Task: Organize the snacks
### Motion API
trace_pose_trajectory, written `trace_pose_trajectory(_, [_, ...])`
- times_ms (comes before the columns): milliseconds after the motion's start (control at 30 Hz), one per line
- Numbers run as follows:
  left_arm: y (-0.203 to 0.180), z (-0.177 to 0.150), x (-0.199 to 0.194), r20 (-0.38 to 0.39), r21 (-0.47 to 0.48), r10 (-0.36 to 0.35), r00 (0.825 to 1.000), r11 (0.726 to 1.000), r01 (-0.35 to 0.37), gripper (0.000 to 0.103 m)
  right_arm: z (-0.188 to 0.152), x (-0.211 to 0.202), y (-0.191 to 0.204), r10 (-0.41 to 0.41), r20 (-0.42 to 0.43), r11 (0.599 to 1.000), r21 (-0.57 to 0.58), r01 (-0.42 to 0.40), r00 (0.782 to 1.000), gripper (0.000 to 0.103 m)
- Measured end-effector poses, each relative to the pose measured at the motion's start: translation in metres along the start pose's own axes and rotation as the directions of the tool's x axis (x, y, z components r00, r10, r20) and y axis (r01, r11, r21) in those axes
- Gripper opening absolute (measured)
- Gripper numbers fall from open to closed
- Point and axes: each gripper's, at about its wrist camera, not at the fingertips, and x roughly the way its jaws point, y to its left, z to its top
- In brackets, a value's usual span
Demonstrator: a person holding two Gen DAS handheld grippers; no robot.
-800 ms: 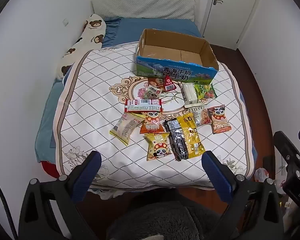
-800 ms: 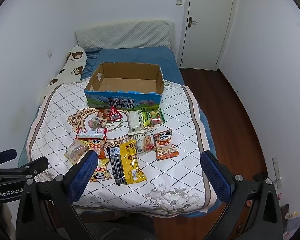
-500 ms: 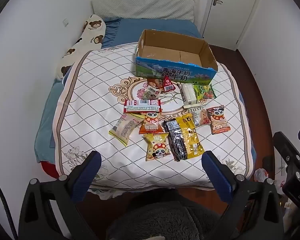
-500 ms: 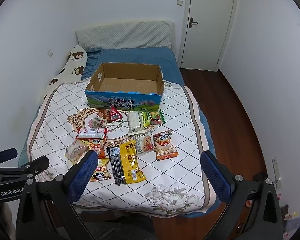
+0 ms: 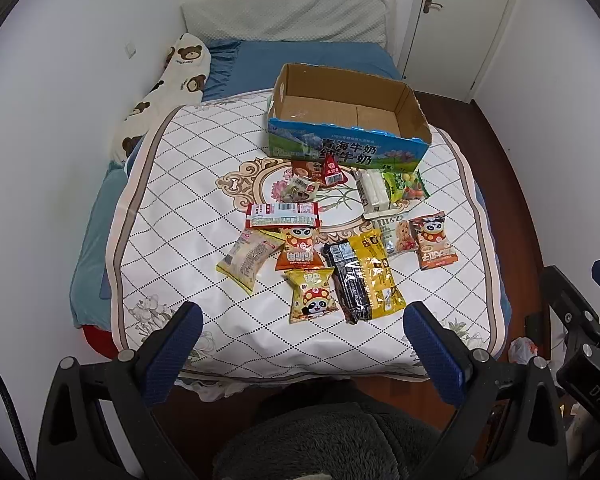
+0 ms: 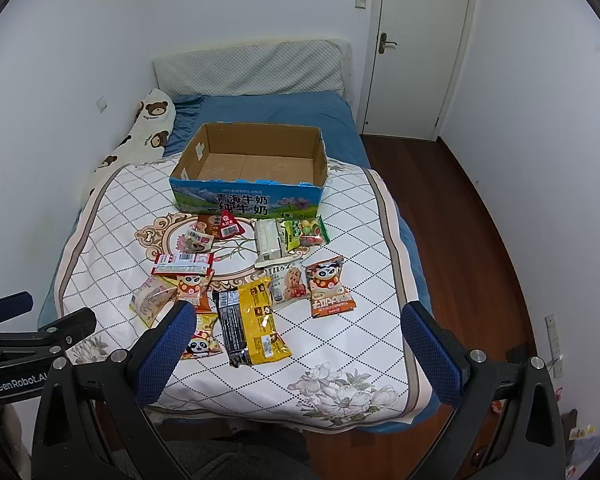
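Both tools are held spread wide with nothing between the pads, above the near end of the bed: the left gripper (image 5: 300,322) and the right gripper (image 6: 296,320). The snacks (image 5: 340,240) are scattered on the quilted bedspread (image 5: 188,184), just in front of an open cardboard box (image 5: 346,128) that has only bare cardboard showing inside. The right wrist view takes in far more wooden floor (image 6: 460,208), the whole white door (image 6: 420,48), and a "GenRobot.AI" label printed on the other tool at the left edge. The left wrist view instead shows more of the bear-print pillow (image 5: 168,84), with "DAS" readable on the tool body at the right edge. On the box front, big characters reading 青海牛奶 纯牛奶 can be made out in both views. Panda faces are printed on three packets, including an orange one (image 6: 330,288) by the right side of the pile. A black bar (image 5: 350,280) is lying against a yellow packet (image 5: 376,276); the small print on these is probably too blurry to read.
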Motion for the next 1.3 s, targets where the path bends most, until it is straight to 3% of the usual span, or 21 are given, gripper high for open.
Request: trace_pose_trajectory(1300, [-0.0084, 0.0031, -0.0002, 0.008, 0.022, 0.001, 1.0, 1.0, -0.001, 0.103, 0.0005, 0.0001, -0.0091, 0.004, 0.006, 1.0, 0.021, -0.004, 1.0, 0.103])
